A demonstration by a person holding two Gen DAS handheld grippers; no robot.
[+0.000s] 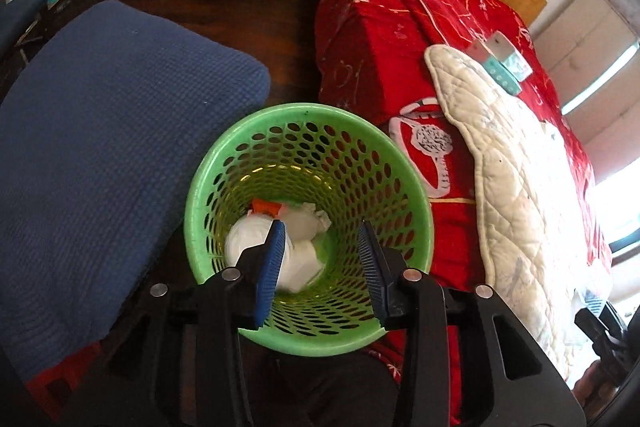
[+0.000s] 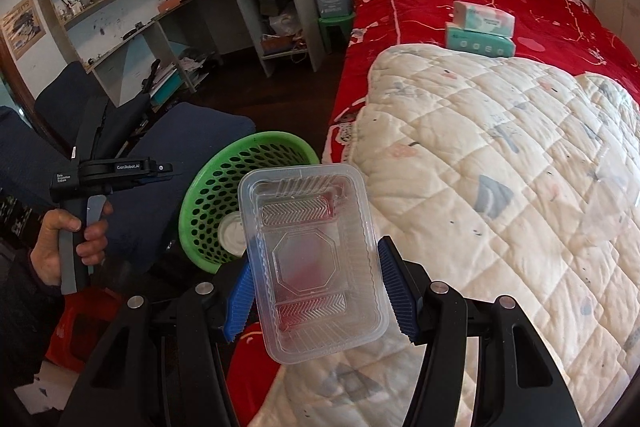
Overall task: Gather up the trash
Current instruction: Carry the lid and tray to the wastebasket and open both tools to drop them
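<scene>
Clear plastic tray [image 2: 316,259] clamped in right tool [image 2: 320,291], tilted beside green basket [image 2: 208,211].

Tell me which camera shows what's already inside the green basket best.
The left wrist view: it looks straight down into the green basket, showing white crumpled trash. The right wrist view sees only its side, partly behind the clear plastic tray.

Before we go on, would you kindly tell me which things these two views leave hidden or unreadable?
- Left wrist view: the left gripper covers part of the white trash in the green basket; what lies underneath is hidden.
- Right wrist view: the clear plastic tray in the right gripper blocks the basket's near side.
- Right wrist view: print on the tissue packs is too small to read.
- Both views: the floor beneath the basket is hidden.
</scene>
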